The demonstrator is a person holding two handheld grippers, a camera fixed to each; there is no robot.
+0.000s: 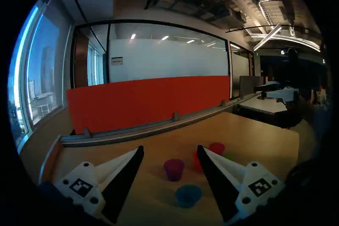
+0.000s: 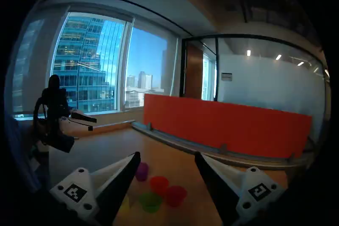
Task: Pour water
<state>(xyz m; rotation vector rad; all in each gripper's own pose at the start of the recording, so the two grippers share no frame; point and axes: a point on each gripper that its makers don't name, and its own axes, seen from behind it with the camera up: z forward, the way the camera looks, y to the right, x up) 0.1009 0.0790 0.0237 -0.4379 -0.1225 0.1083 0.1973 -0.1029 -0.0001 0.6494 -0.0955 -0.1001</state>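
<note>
Seen from the left gripper view, the right finger is hiding most of one red cup (image 1: 196, 161). A green cup (image 1: 229, 157) is peeking out just beyond that finger, beside a second red one (image 1: 217, 147). The left gripper (image 1: 169, 149) is holding its fingers wide apart, gripping nothing. Between them a purple cup (image 1: 174, 169) and a blue cup (image 1: 188, 195) are standing upright on the table (image 1: 254, 137), mouths facing up.

In the right gripper view, the right gripper (image 2: 167, 156) is likewise spreading its fingers, empty. Its left finger is partly covering the purple cup (image 2: 142, 171) and a yellow cup (image 2: 125, 202). Whether any cup is holding water cannot be made out.
</note>
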